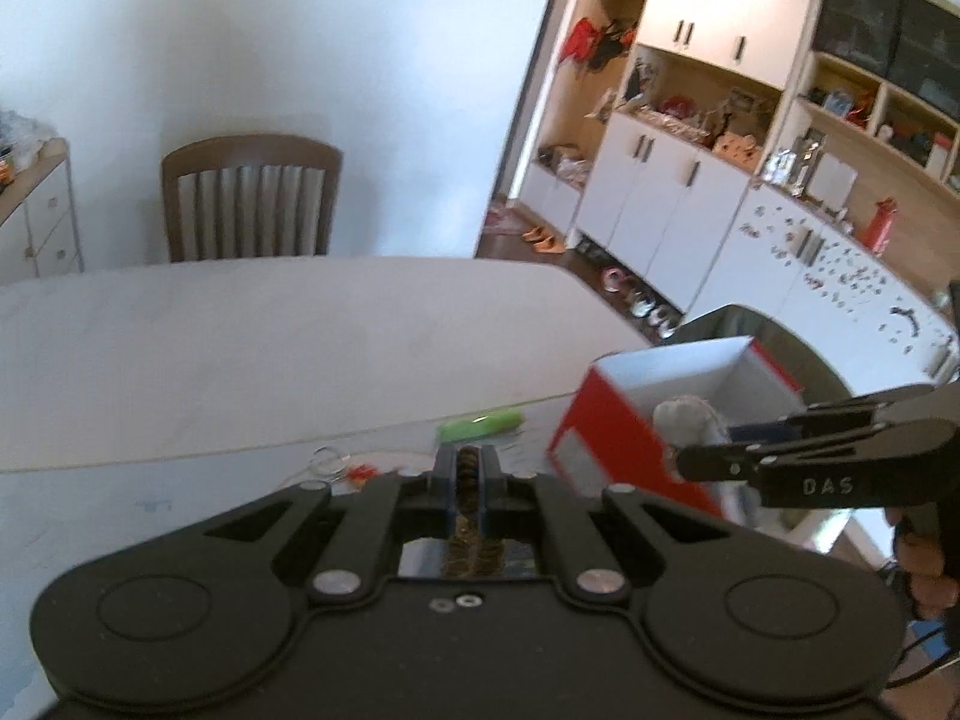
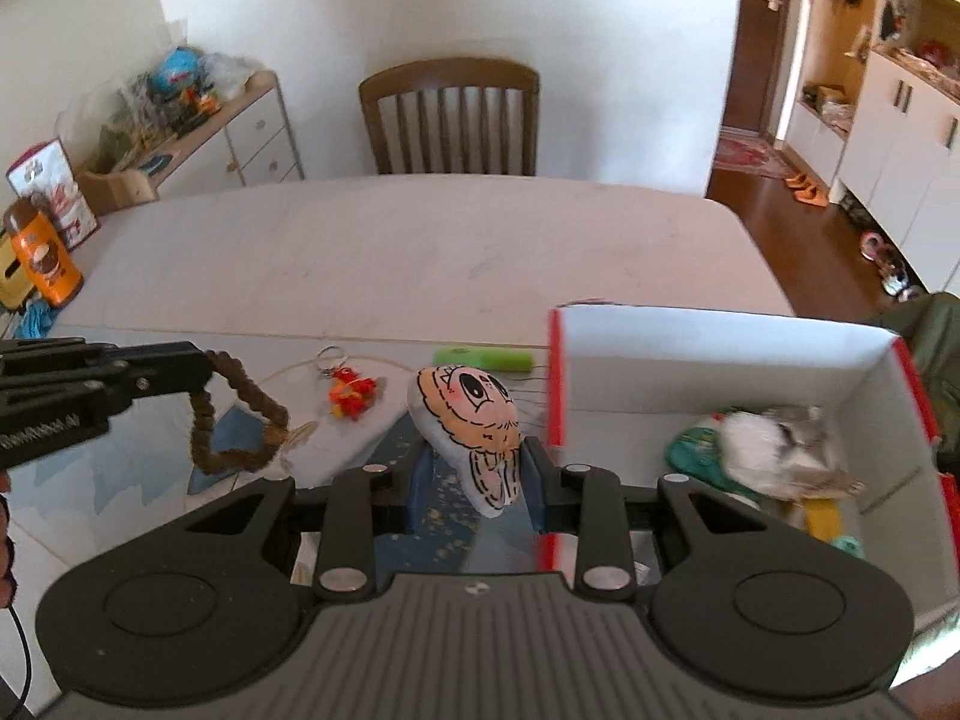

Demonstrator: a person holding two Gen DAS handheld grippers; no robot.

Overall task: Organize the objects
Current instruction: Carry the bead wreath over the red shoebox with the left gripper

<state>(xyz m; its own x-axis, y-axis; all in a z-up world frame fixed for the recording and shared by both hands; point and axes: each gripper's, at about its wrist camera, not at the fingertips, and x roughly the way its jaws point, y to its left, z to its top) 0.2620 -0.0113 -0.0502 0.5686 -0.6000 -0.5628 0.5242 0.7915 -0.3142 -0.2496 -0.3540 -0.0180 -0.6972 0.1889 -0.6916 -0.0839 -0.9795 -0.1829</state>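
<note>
My right gripper (image 2: pixel 474 468) is clamped on a soft, rounded plush charm (image 2: pixel 465 420) with a cartoon face, just left of the red-and-white cardboard box (image 2: pixel 708 348), while my left gripper (image 1: pixel 467 480) pinches a brown beaded bracelet (image 2: pixel 240 414) further left of the box.

both wrist views low, facing table (image 2: pixel 420 240)

Ahead of me, a brown wooden slat-back chair (image 2: pixel 449 114) at the far edge of the pale table (image 2: pixel 390 252), my left a low white drawer cabinet (image 2: pixel 264 138) piled with clutter, my right white wall cupboards (image 1: pixel 672 204), orange shoes (image 2: pixel 807 189) on the dark wood floor (image 2: pixel 798 252).
</note>
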